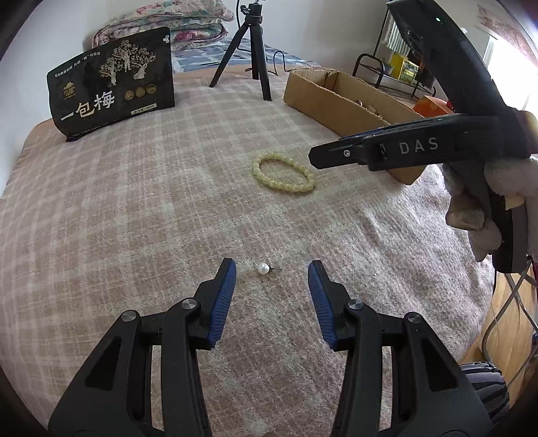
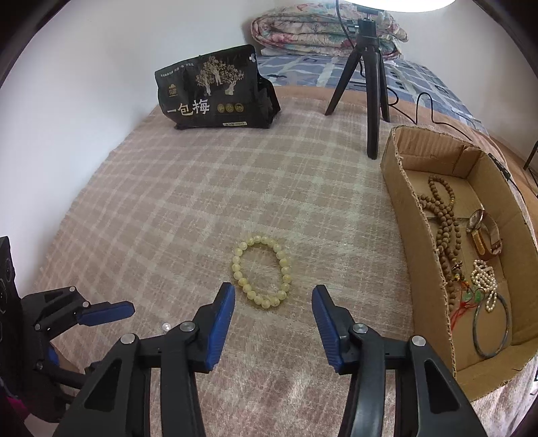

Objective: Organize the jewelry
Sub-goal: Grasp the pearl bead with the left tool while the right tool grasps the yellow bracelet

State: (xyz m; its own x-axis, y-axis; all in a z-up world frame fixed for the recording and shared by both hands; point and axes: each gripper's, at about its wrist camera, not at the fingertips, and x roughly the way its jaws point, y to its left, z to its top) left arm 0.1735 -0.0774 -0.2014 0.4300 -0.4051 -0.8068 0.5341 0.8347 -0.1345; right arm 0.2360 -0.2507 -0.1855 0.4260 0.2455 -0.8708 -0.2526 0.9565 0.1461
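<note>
- Left gripper (image 1: 271,269): jaws wide, nothing held, low over the plaid blanket (image 1: 151,201) at the bed's near edge.
- Pearl earring (image 1: 263,268) lies on the blanket between the left gripper's blue pads (image 1: 222,302), touching neither; short post points right.
- Right gripper (image 2: 273,292): jaws wide, empty, hovering over the middle of the bed.
- Yellow bead bracelet (image 2: 261,270) lies flat on the blanket just ahead of the right gripper's tips, in line with the gap, not touched.
- Cardboard box (image 2: 403,188) sits along the right edge of the bed, open top, near the bracelet but apart from it.
- Inside the box: brown bead necklace (image 2: 444,222), watch (image 2: 484,235), pearl strand (image 2: 484,279) and a dark bangle (image 2: 491,326) toward its near end.
- Black snack bag (image 2: 215,90) stands upright at the far left corner of the blanket, by the wall.
- Black tripod (image 2: 370,84) stands on the far edge, between bag and box.
- Folded floral quilt (image 2: 322,30) against the back wall.
- In the left wrist view the right gripper's body comes in from the right, above the box, held by a gloved hand (image 1: 484,208).
</note>
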